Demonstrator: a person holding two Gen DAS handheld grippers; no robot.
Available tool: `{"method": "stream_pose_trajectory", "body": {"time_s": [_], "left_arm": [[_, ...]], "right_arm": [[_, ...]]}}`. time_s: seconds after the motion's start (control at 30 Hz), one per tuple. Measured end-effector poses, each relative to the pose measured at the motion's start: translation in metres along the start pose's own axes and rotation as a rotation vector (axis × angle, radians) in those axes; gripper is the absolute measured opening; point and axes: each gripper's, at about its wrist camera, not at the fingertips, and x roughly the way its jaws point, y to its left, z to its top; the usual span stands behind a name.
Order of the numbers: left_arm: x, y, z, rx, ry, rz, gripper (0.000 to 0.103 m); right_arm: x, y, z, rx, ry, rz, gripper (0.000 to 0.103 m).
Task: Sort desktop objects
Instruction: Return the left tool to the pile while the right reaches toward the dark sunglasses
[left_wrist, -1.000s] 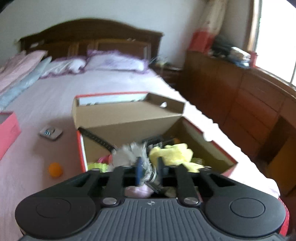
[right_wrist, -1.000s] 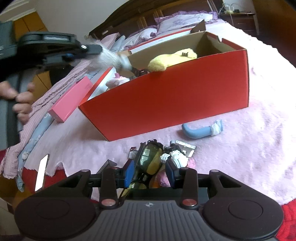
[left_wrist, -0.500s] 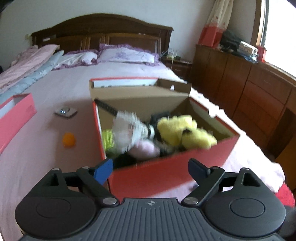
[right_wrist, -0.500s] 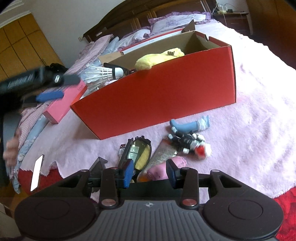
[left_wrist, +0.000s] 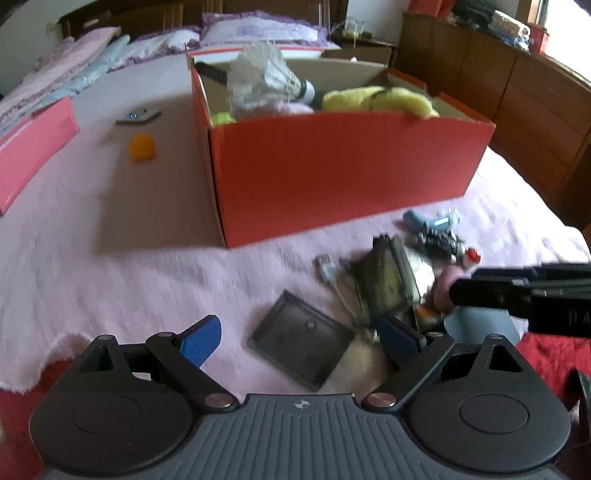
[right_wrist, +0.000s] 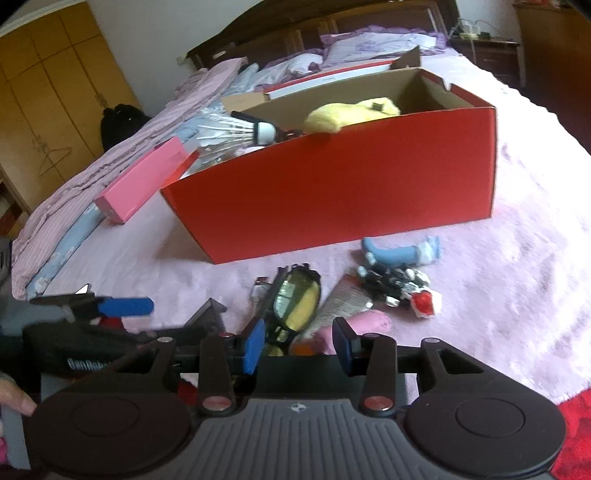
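An open red box stands on the pink blanket. It holds a white shuttlecock and a yellow plush. In front of it lie yellow-lens glasses, a dark square tray, a blue sock, a black-and-white toy and a pink item. My left gripper is open and empty above the tray. My right gripper is open and empty just before the glasses.
An orange ball and a small grey device lie left of the box. A pink box sits further left. Wooden drawers stand right of the bed. The blanket's near edge drops to red fabric.
My left gripper opened, dropped the shuttlecock into the red box and pulled back low over the tray. My right gripper opened wider in front of the glasses.
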Motion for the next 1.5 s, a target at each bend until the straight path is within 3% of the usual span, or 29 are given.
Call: {"method": "stream_pose_trajectory", "body": {"time_s": [0.6,0.7,0.77,0.97,1.07,1.37,1.5], "left_arm": [[0.028,-0.002,-0.006,0.048,0.032,-0.002,0.093],[0.033,-0.003,-0.007,0.037,0.040,-0.010,0.093],[0.035,-0.004,-0.008,0.041,0.040,-0.016,0.089],[0.037,-0.005,-0.010,0.068,0.032,-0.010,0.077],[0.037,-0.004,-0.011,0.064,0.026,-0.017,0.077],[0.042,-0.004,-0.012,0.090,0.034,-0.017,0.078],[0.046,-0.004,-0.012,0.096,0.036,-0.019,0.078]], "right_arm": [[0.046,0.032,0.019,-0.093,0.057,0.013,0.040],[0.049,0.036,0.018,-0.110,0.060,-0.021,0.032],[0.050,0.035,0.017,-0.109,0.059,-0.039,0.021],[0.045,0.031,0.017,-0.086,0.040,-0.035,0.017],[0.043,0.030,0.017,-0.078,0.028,-0.026,0.010],[0.048,0.032,0.018,-0.091,0.033,0.003,0.011],[0.057,0.038,0.021,-0.110,0.051,0.006,0.015]]}}
